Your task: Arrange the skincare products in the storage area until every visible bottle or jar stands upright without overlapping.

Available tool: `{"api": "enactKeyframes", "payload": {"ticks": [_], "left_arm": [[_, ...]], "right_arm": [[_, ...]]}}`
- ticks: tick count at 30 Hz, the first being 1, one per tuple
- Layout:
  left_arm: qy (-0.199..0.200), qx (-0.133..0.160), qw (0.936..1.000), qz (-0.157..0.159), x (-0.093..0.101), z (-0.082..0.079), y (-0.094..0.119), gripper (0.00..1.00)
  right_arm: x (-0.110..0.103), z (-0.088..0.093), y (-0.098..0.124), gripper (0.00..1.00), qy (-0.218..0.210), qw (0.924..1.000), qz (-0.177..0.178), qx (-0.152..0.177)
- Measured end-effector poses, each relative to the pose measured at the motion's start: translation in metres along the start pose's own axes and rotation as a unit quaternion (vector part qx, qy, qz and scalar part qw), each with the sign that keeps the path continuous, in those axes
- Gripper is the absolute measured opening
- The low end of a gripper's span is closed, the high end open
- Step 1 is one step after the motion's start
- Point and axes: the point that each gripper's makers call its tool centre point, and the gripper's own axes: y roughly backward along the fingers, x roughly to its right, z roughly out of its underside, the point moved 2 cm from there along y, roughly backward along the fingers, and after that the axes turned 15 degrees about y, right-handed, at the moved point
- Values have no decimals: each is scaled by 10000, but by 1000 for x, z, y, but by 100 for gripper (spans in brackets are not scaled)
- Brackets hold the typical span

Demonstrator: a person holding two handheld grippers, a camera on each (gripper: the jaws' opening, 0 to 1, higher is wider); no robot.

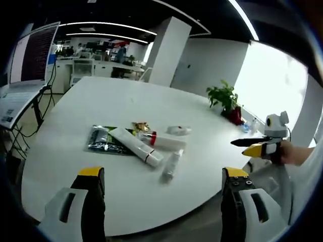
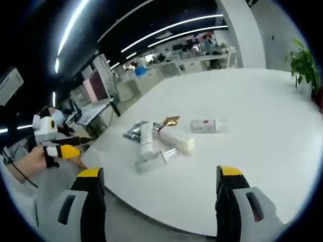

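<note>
In the left gripper view, the left gripper (image 1: pixel 164 184) hangs just off the near edge of the white table (image 1: pixel 75 151), jaws spread wide with nothing between them. Past its tips the skincare products lie in a loose cluster toward the middle of the tabletop, every one on its side. Nearest is a small clear bottle (image 1: pixel 170 166), tipped over, just beside the end of a long white tube (image 1: pixel 136 146) with a red band at its cap. That tube lies partly across a dark foil sachet (image 1: pixel 105 140). Behind it sits a second white tube (image 1: pixel 166 141) with a red end, then a crumpled gold wrapper (image 1: pixel 141 126), and a little farther off a small white bottle (image 1: pixel 178 130), also lying flat.

In the right gripper view, the right gripper (image 2: pixel 160 181) is likewise held short of the table edge, jaws wide apart and empty (the same cluster shows ahead of it, from the other side). It also comes into the left gripper view from the right, its dark jaws looking open there.

Far back, a potted plant (image 1: pixel 224 98) stands near the table's far rim, and a laptop (image 1: pixel 25 65) sits raised on a stand off to the left.
</note>
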Motion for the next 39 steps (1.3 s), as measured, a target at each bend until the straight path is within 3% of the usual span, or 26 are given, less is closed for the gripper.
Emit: {"api": "enactKeyframes", "payload": {"ticks": [12, 39], "left_arm": [[37, -34, 10000, 38, -1, 1, 0, 88], [-54, -94, 9999, -53, -2, 2, -2, 88]], "right_arm": [[14, -22, -15, 88, 341, 9994, -114, 6], [30, -37, -61, 77, 1215, 9905, -549, -339]]}}
